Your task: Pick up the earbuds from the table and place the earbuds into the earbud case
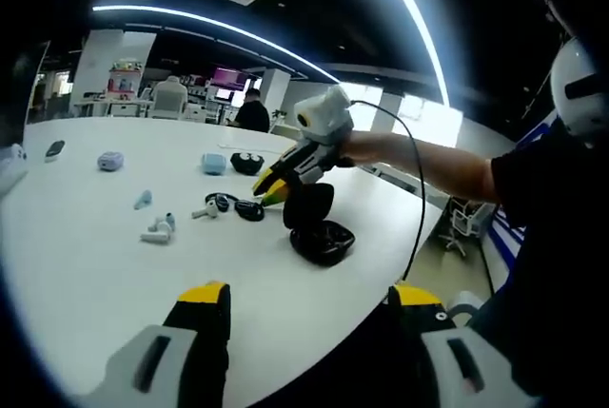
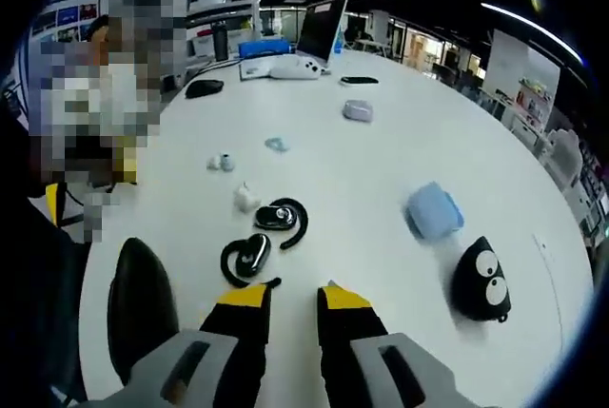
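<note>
Two black ear-hook earbuds point(image 2: 245, 258) point(image 2: 283, 218) lie side by side on the white table point(image 2: 381, 170), just beyond my right gripper point(image 2: 292, 296), which is open with nothing between its jaws. The open black earbud case point(image 2: 141, 308) sits left of that gripper. In the left gripper view the same case point(image 1: 319, 229) lies near the table edge with the earbuds point(image 1: 238, 206) to its left, and the right gripper point(image 1: 276, 180) hovers above them on a person's arm. My left gripper point(image 1: 309, 299) is wide open, low over the near table edge.
White earbuds point(image 2: 245, 197) point(image 2: 221, 163), a teal earbud point(image 2: 276, 145), a light blue case point(image 2: 435, 210), a black case with cartoon eyes point(image 2: 481, 280) and a lilac case point(image 2: 357, 110) are scattered about. A laptop point(image 2: 324, 28), white controller point(image 2: 295, 68) and black mouse point(image 2: 204, 87) stand at the far side.
</note>
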